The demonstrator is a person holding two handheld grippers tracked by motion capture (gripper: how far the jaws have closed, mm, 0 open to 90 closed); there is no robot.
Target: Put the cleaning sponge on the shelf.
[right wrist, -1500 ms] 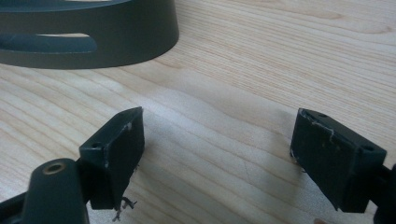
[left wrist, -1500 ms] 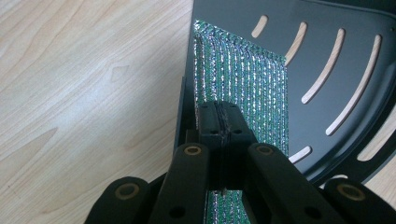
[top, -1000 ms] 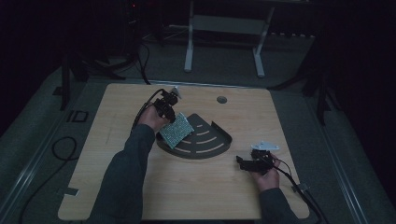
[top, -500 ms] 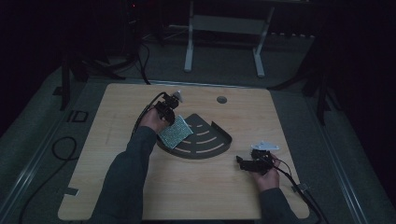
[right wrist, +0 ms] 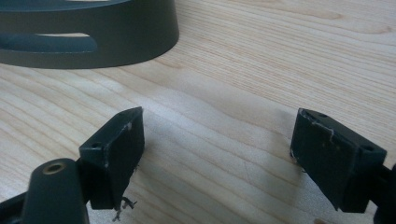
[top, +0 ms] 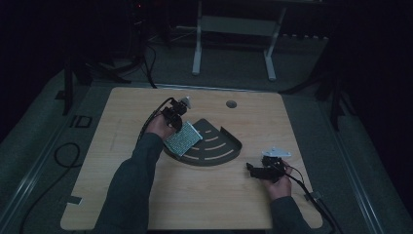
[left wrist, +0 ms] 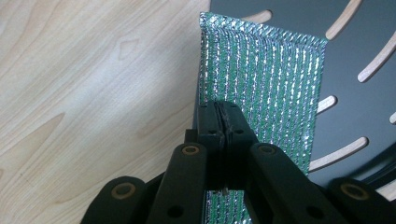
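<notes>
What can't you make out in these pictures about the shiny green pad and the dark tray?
- Green pad: its near end, in the left gripper view, is hidden behind the left gripper.
- Dark tray: cut off by the top and left edges of the right gripper view.
- High view: too dim to show the pad's weave.

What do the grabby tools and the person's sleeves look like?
Each gripper, left gripper and right gripper, is black, with two flat blocky jaws, brass-coloured rivets, a black trailing cable and a grey three-cornered plate on top. The person's sleeves are long and dark grey-green.
</notes>
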